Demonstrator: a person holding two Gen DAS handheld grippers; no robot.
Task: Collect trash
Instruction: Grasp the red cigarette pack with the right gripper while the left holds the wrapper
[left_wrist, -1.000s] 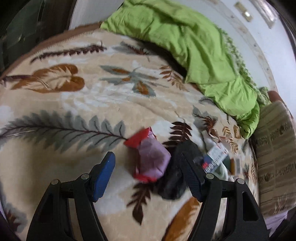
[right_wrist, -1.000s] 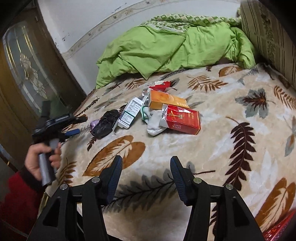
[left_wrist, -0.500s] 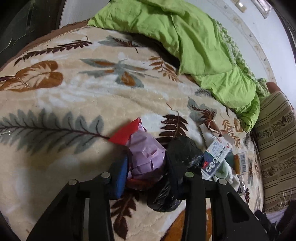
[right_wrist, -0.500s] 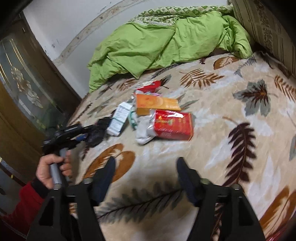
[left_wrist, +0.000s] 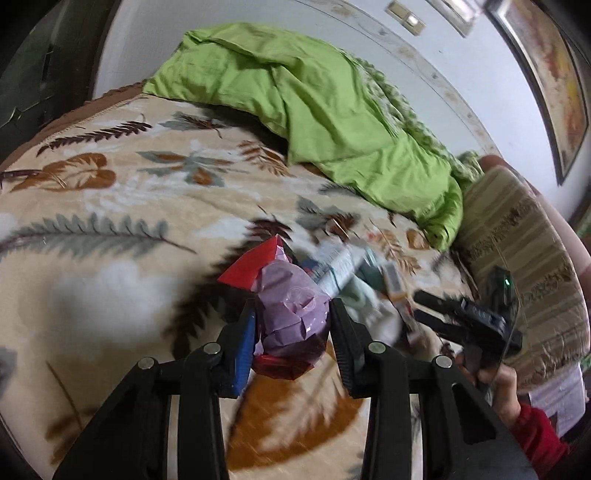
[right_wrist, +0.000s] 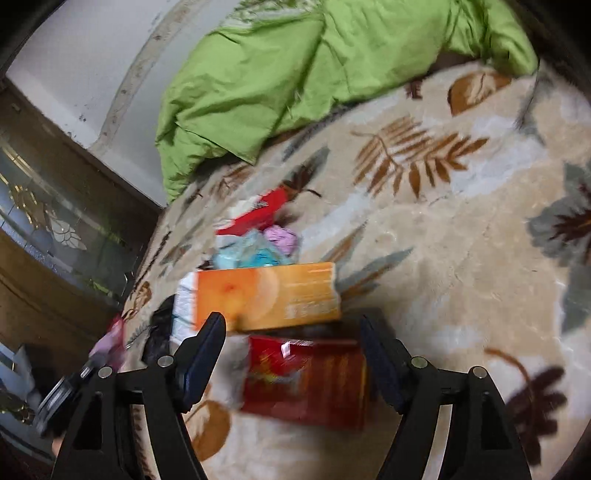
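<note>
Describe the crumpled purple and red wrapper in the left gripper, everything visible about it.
The purple and red wrapper is a crumpled, shiny, foil-like wad: pale lilac in the middle, a red flap sticking up at the top, dark red at the bottom. It sits pinched between the left gripper fingers, above the leaf-patterned blanket.

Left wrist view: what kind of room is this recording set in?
Most likely a bedroom. A leaf-print blanket covers what looks like a bed, a rumpled green quilt lies along the wall, and a striped pillow sits at one end. Trash is scattered on the blanket.
</note>
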